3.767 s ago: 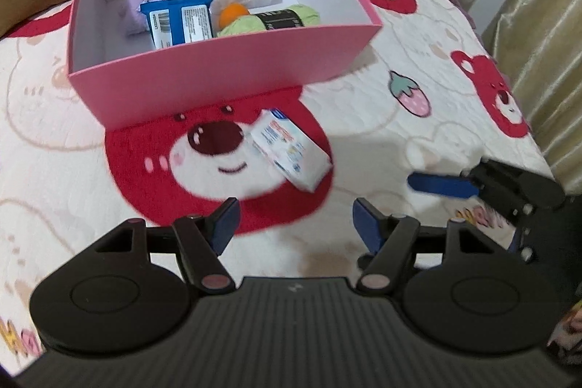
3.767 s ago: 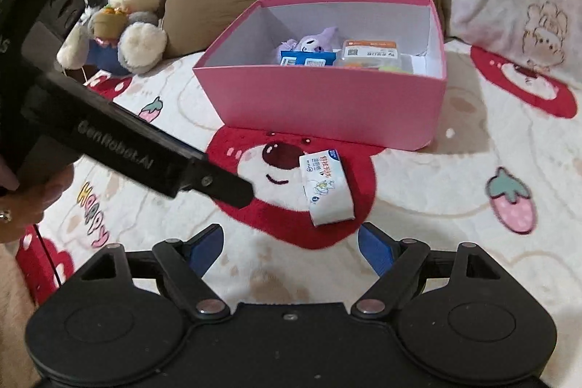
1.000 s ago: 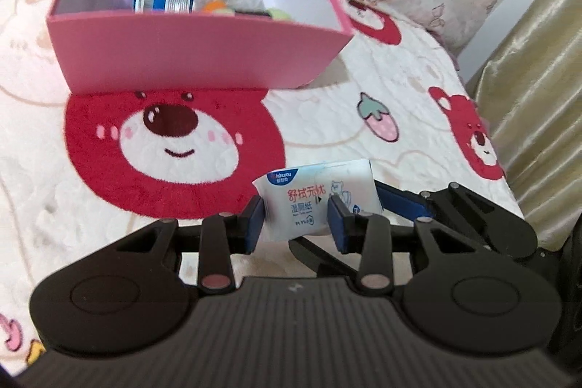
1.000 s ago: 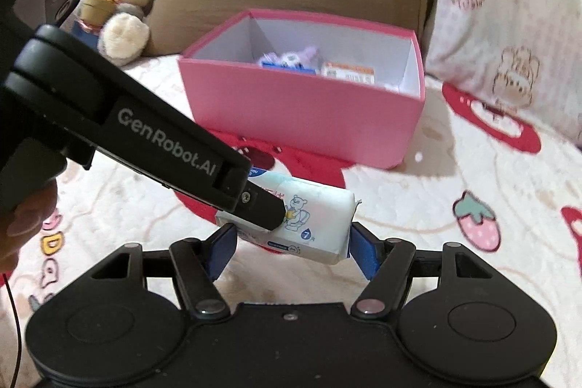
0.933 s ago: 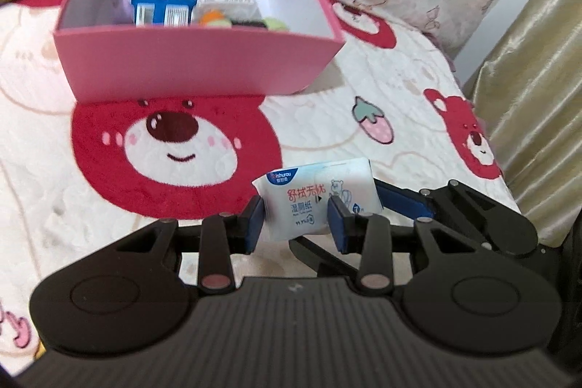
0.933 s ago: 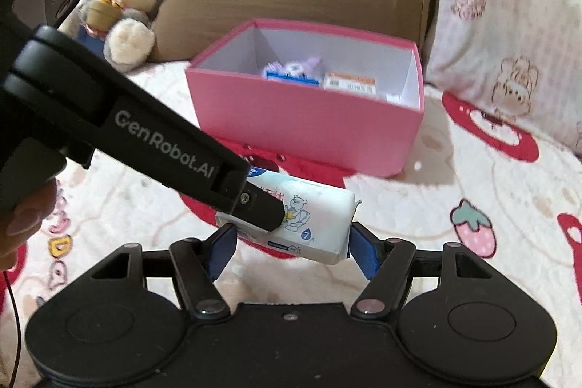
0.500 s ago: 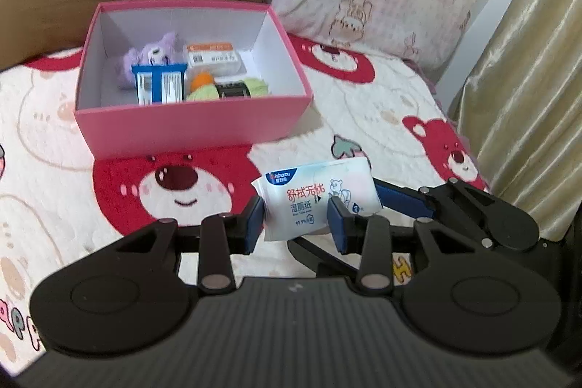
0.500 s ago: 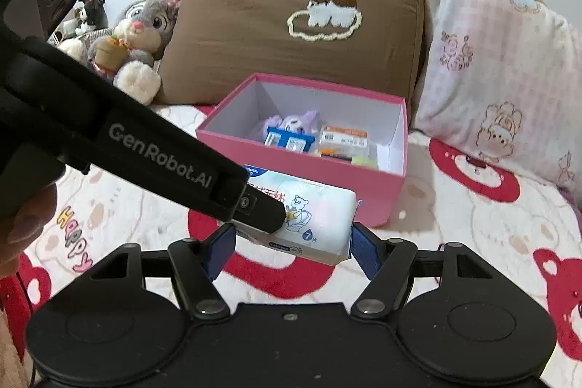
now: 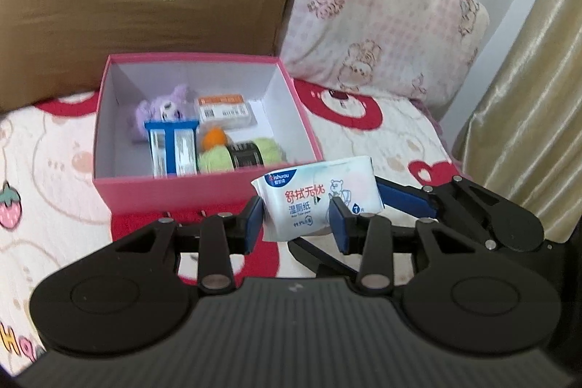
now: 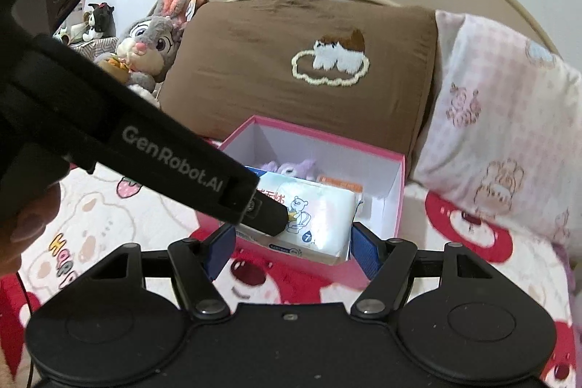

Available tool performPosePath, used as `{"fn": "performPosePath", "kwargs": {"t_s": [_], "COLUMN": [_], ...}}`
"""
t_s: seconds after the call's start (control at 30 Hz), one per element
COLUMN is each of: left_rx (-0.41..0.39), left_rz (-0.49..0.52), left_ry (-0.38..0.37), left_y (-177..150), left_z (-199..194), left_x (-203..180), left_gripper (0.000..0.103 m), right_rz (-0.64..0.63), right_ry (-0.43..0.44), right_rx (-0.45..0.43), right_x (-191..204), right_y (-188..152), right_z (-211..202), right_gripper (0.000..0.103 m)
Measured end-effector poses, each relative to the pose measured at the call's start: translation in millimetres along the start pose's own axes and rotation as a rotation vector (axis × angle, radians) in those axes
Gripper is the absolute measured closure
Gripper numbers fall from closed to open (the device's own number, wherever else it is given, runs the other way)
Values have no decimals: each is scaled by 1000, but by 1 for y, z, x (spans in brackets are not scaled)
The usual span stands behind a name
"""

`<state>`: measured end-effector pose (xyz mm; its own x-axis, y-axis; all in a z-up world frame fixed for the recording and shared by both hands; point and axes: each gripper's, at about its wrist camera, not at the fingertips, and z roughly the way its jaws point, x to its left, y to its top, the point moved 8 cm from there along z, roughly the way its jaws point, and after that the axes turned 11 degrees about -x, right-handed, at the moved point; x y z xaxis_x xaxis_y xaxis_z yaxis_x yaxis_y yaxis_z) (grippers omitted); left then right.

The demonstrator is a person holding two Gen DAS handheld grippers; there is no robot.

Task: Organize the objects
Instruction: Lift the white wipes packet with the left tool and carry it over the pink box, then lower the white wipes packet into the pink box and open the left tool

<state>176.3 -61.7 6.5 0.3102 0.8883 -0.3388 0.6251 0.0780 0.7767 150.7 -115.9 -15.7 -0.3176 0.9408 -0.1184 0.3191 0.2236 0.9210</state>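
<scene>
From the left wrist we see our left hand-held gripper (image 9: 295,220) clamped on the wet-wipes pack (image 9: 316,195), held above the bed, near the pink box (image 9: 174,188); its long axis runs sideways, toward our right.

From the right wrist, our right hand-held gripper (image 10: 289,248) grips the same pack's (image 10: 320,217) ends lengthwise, long axis spanning its blue pads.

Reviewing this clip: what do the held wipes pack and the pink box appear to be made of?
Wipes pack: looks like soft plastic film with a slight sheen; its end seam is crimped and it bulges where it is gripped. Pink box: probably stiff paperboard, matte pink outside and plain white inside, with thin straight walls and sharp corners. Neither can be confirmed by sight alone.
</scene>
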Motion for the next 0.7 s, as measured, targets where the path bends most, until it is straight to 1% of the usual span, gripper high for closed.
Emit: {"fn": "performPosePath", "kwargs": {"t_s": [0.13,0.3,0.37,0.57,0.7], "left_rx": [4,-2,11,43,55], "left_rz": [-29,-28,-41,-75,-47], "left_ry": [31,72,80,91,123], "left_y": [16,33,38,50,49], "left_z": [17,38,51,92,113], "left_x": [10,21,27,50,59], "left_gripper": [65,65,65,64,65], "right_rz": [-2,19,23,104,153], "right_ry": [22,49,50,56,73], "right_rx": [14,25,39,89,126], "right_x": [-9,-18,-22,-38,-44], "right_y": [11,20,21,18,11], "right_z": [24,53,67,107,133], "right_gripper": [29,29,29,29,29]}}
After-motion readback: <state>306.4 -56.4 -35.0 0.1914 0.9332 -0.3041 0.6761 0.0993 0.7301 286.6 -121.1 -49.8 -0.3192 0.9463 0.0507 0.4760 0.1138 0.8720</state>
